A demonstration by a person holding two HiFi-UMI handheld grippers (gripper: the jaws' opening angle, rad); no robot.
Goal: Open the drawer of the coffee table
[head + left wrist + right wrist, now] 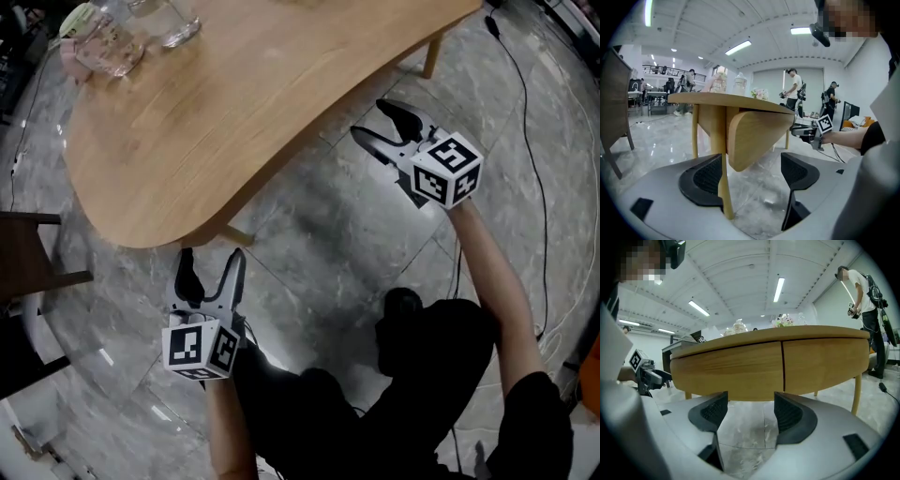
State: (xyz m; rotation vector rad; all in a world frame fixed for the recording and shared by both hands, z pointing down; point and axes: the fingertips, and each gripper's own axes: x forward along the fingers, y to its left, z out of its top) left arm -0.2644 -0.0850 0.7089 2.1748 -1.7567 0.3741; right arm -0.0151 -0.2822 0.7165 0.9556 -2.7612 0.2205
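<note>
The light wooden coffee table [234,103] fills the upper left of the head view. Its curved side shows two drawer fronts, the left drawer front [726,366] and the right drawer front [825,362], split by a dark vertical seam. My right gripper [372,119] hangs open just off the table's edge, facing those fronts [750,413], nothing between its pads. My left gripper [212,262] is open near the table's narrow end [754,136], low over the floor, with a table leg [724,187] showing just beyond its gap.
Glass jars [112,42] stand on the table's far left. A dark chair [28,262] is at the left edge. A black cable [534,169] runs over the grey marble floor on the right. My legs in dark trousers [422,375] are below. People stand in the background [867,296].
</note>
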